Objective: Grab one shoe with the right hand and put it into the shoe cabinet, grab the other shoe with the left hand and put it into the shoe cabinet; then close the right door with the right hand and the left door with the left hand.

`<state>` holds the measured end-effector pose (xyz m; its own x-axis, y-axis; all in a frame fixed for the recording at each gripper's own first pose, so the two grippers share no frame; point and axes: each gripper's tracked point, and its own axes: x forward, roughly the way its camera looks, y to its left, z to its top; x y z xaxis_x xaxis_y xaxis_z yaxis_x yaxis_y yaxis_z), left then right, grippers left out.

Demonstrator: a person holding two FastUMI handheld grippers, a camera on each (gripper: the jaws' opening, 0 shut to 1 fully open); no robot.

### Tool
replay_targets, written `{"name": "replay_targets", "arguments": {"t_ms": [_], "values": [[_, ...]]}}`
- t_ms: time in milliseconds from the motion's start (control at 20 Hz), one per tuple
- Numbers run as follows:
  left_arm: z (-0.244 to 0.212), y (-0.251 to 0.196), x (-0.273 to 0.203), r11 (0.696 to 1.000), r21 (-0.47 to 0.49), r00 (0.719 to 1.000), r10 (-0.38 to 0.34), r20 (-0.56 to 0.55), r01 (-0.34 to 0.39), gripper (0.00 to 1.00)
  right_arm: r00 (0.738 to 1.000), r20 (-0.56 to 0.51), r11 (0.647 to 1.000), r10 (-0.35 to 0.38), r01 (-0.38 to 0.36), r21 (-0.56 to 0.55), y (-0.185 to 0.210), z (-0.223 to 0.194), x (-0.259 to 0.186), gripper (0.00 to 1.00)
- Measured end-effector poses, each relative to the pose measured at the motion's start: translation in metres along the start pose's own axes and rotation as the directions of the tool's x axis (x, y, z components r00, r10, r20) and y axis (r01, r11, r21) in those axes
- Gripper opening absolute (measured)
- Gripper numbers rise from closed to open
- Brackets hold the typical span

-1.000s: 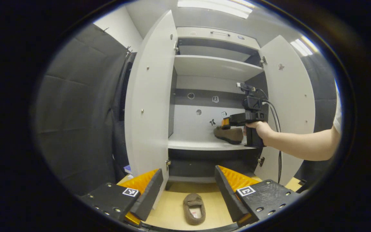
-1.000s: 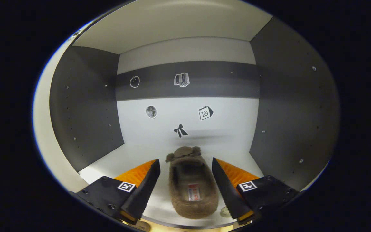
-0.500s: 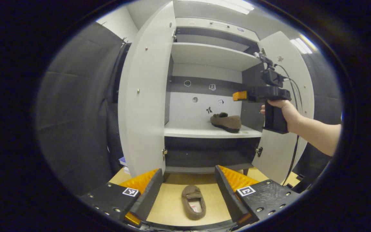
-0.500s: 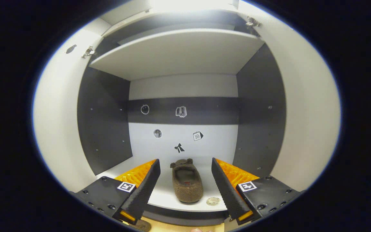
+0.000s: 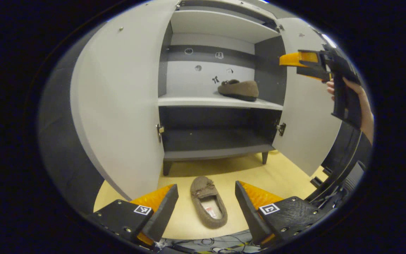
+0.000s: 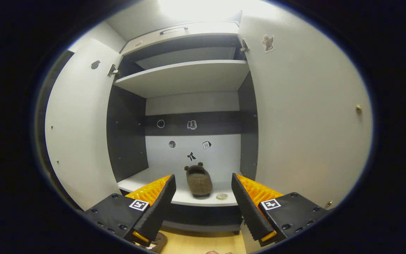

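Note:
One brown slipper lies on the middle shelf of the white shoe cabinet, toward its right side. The other brown slipper lies on the wooden floor in front of the cabinet, toe toward it. My left gripper is open just above this slipper, a finger on either side, not touching it. My right gripper is open and empty, held back from the shelf; it shows in the left gripper view at upper right, held by a hand. Both cabinet doors stand open.
Under the middle shelf is a dark lower compartment on short legs. A higher shelf and a top drawer sit above. Small stickers mark the back wall. Cables lie at the near floor edge.
My right gripper has drawn back out of the cabinet, leaving the slipper on the shelf. My left gripper has tilted down and come closer to the slipper on the floor.

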<state>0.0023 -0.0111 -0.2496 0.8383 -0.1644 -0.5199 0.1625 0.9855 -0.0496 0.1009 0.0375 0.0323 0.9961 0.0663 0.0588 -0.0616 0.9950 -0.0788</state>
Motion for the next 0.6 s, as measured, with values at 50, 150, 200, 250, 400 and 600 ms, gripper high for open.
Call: {"name": "replay_targets", "arguments": {"t_ms": [50,150,200,250,400,600], "values": [[-0.014,0.002,0.01,1.0,0.012,0.999,0.007,-0.034,-0.006,0.94,1.0,-0.006,1.0,0.0,0.0,-0.014,0.0,-0.006,-0.014,0.96],[-0.043,0.004,0.033,0.999,0.039,0.994,0.019,-0.107,-0.015,0.94,1.0,-0.03,1.0,-0.002,0.001,-0.031,0.0,-0.02,-0.04,0.99],[-0.057,0.007,0.04,0.998,0.054,0.989,0.022,-0.143,-0.014,0.94,0.999,-0.047,1.0,-0.009,0.007,-0.029,-0.001,-0.027,-0.051,0.99],[-0.068,0.009,0.048,0.997,0.071,0.983,0.019,-0.181,-0.006,0.94,0.998,-0.063,1.0,-0.015,0.013,-0.024,-0.001,-0.035,-0.061,0.99],[-0.086,0.011,0.07,0.99,0.138,0.968,0.029,-0.248,0.006,0.94,0.991,-0.128,0.999,-0.034,0.037,0.022,-0.005,-0.058,-0.089,0.99],[-0.096,0.02,0.095,0.981,0.194,0.949,0.059,-0.31,0.002,0.94,0.975,-0.211,0.996,-0.07,0.081,0.044,-0.021,-0.088,-0.121,0.99]]}}
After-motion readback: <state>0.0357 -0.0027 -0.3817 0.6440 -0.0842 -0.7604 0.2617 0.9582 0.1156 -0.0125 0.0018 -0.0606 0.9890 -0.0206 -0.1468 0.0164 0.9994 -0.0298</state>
